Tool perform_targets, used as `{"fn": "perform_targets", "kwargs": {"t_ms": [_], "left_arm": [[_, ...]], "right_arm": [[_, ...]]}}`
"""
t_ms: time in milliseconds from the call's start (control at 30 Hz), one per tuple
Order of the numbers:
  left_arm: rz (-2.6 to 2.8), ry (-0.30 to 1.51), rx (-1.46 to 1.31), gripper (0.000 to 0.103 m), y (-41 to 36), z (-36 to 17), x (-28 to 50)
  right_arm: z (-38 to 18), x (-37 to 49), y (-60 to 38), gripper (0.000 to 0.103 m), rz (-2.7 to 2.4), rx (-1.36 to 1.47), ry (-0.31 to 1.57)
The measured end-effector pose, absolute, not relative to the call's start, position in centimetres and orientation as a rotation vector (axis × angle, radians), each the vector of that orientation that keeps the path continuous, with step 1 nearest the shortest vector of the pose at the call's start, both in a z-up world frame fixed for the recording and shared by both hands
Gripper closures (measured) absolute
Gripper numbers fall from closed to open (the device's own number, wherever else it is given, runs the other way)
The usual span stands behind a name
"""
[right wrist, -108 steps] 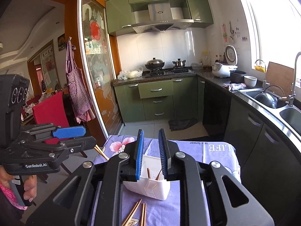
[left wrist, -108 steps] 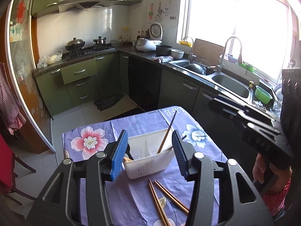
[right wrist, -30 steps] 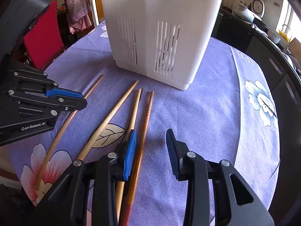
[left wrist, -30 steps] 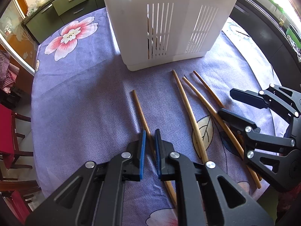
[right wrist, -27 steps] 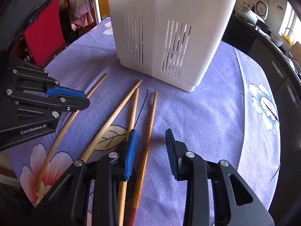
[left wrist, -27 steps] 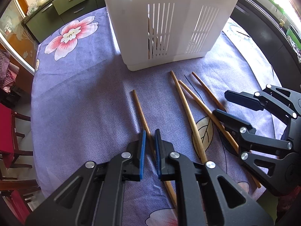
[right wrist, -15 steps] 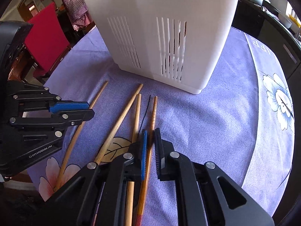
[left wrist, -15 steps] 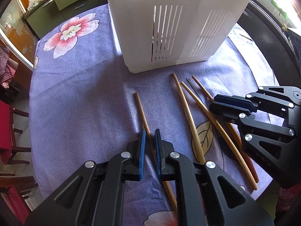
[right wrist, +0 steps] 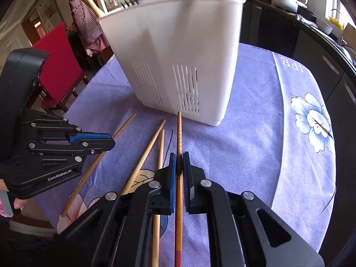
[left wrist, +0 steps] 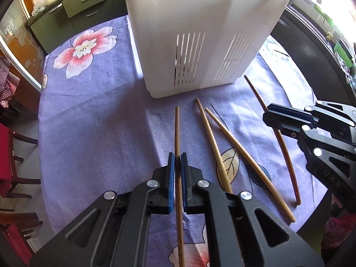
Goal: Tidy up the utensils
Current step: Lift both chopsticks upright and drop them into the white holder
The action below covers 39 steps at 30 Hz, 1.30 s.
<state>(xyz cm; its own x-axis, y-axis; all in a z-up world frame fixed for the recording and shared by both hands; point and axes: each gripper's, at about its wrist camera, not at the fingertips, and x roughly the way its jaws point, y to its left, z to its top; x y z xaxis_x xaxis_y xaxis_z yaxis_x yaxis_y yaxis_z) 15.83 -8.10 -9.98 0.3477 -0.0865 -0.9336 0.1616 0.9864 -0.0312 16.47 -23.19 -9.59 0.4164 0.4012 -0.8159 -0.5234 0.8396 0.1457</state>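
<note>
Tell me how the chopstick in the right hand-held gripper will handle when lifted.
The chopstick looks thin, rigid wood, so probably light and stiff. The right hand-held gripper pinches it mid-length, so it may pivot. Round, likely rolls if dropped.

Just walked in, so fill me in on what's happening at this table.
A person is sorting chopsticks into the white utensil caddy with two handheld grippers. The left gripper is shut on a plain chopstick; the right gripper is shut on a red-tipped chopstick. Two loose chopsticks lie on the purple tablecloth.
</note>
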Motion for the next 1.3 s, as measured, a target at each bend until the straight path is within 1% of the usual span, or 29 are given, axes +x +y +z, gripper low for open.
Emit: {"fn": "perform_targets", "kwargs": {"t_ms": [367,567,967,1300], "left_arm": [[-0.194,1.062,0.094,0.098,-7.8,-4.1,12.9],[-0.203,1.016,0.100,0.098,-7.6,-2.0,11.3],[-0.216,0.941,0.100,0.098,-7.2,0.5,8.9],[-0.228,0.916,0.100,0.098,-7.2,1.3,8.0]], "right_arm": [[-4.6,12.1,-28.6,0.096,0.571,-0.042,0.838],[-2.7,10.1,-30.2,0.096,0.569,-0.013,0.783],[-1.0,7.6,-30.2,0.096,0.589,-0.021,0.728],[-0.3,6.7,-29.9,0.096,0.604,-0.020,0.701]]}}
